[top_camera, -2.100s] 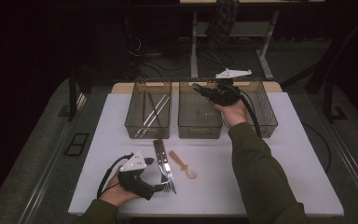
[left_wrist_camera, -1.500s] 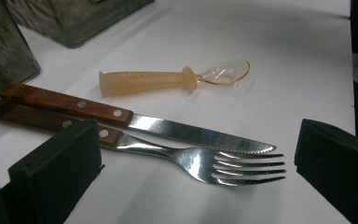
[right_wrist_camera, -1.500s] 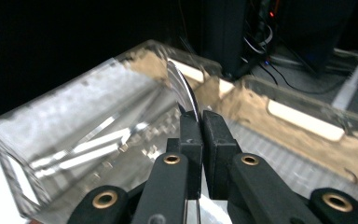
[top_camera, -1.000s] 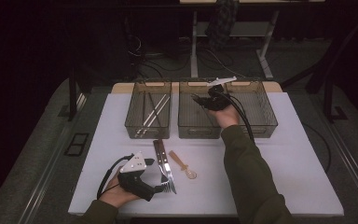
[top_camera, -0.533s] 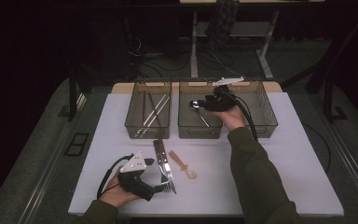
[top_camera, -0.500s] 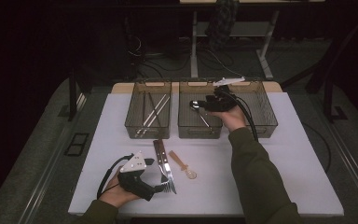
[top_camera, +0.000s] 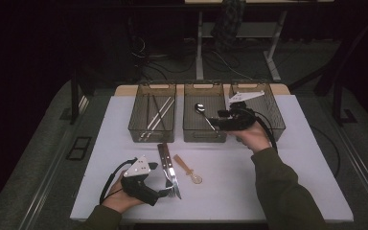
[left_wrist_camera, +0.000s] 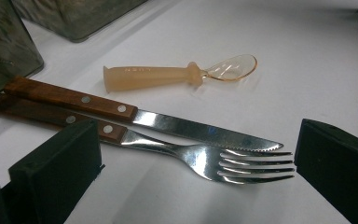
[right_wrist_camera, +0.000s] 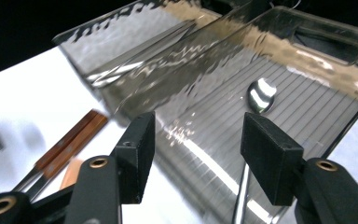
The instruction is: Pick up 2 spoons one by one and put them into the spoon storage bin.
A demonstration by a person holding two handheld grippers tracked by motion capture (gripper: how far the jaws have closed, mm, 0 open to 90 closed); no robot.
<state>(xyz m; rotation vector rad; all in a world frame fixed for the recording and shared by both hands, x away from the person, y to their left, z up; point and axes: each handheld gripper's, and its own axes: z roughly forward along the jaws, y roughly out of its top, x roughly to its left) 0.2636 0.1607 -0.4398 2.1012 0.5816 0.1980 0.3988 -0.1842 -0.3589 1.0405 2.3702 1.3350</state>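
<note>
Now | left claw [left_wrist_camera: 186, 172] open astride fork [left_wrist_camera: 200, 156] | right claw [right_wrist_camera: 196, 154] open over spoon [top_camera: 203, 114] | knife [left_wrist_camera: 135, 114] alongside

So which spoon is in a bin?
The metal spoon, lying in the middle bin. The orange plastic spoon lies out on the table beside the knife.

Spoon [top_camera: 200, 109] now in middle bin [top_camera: 204, 118].

The metal spoon's [right_wrist_camera: 260, 96] handle runs blurred behind the right claw [right_wrist_camera: 196, 158].
</note>
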